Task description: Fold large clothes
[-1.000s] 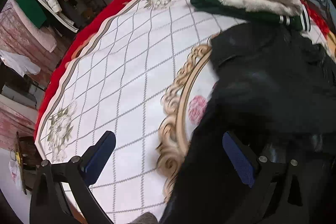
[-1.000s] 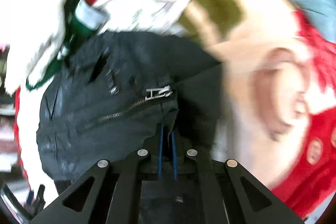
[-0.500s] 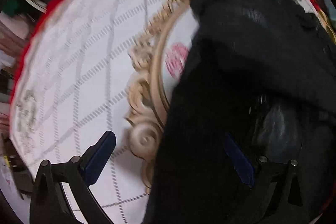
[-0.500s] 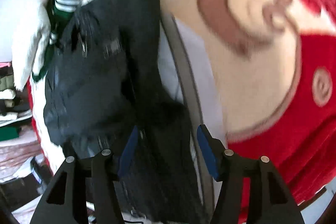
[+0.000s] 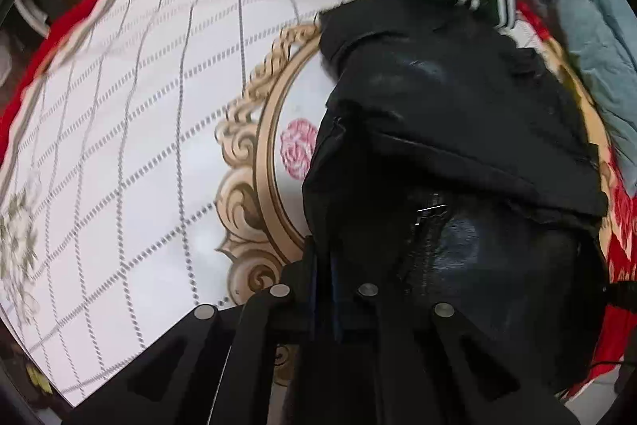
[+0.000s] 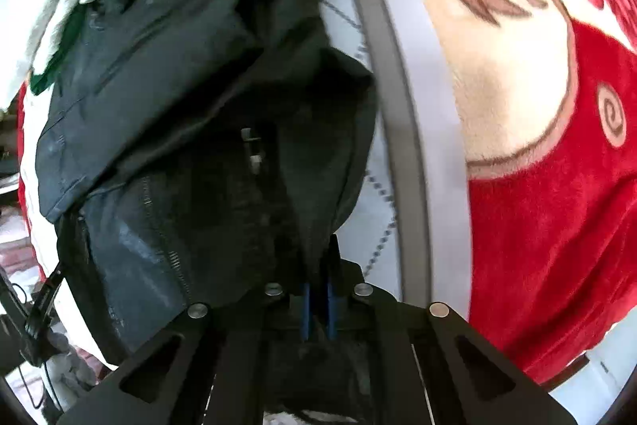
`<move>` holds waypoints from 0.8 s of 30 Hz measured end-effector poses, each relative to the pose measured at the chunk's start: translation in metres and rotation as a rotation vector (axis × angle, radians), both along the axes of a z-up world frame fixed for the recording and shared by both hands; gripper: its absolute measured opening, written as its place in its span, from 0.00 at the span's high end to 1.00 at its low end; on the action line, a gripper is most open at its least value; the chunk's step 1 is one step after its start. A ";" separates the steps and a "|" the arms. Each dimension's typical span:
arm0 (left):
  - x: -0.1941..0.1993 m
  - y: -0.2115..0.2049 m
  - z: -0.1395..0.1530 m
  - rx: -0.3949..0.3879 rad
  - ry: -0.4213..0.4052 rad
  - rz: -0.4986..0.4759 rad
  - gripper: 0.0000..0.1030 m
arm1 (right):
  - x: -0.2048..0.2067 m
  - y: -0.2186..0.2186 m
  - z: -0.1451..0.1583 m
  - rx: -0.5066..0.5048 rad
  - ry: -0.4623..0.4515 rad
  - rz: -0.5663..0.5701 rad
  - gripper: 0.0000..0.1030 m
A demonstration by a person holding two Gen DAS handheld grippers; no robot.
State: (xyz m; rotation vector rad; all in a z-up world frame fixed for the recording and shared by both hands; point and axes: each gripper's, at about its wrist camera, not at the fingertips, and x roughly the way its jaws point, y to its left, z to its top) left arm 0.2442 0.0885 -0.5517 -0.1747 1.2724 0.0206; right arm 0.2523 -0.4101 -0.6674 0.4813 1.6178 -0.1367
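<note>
Bright, even daylight is flooding both views; fisheye bending is curving the edges, motion blur is smearing the rims, and sheen is glinting off the black jacket [image 5: 458,114].

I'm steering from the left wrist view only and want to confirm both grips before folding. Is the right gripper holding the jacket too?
Observer: Yes, the right gripper is shut on the black jacket, pinching a dark fold.
Operator: What lies to the right of it?
Observer: A red blanket with cream swirls.
Operator: Any zipper visible there?
Observer: Yes, a zipper runs along the jacket, left of that gripper.
</note>
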 end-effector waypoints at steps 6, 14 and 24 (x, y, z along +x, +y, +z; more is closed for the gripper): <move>0.001 0.039 0.019 0.021 -0.038 -0.002 0.98 | 0.001 0.046 0.024 0.059 -0.034 0.072 0.95; -0.037 0.096 0.010 0.109 0.026 0.025 0.97 | -0.020 0.086 0.006 0.080 0.061 0.048 0.96; -0.046 0.105 -0.036 0.085 0.139 0.045 0.84 | -0.034 0.094 -0.030 -0.005 0.265 0.014 0.86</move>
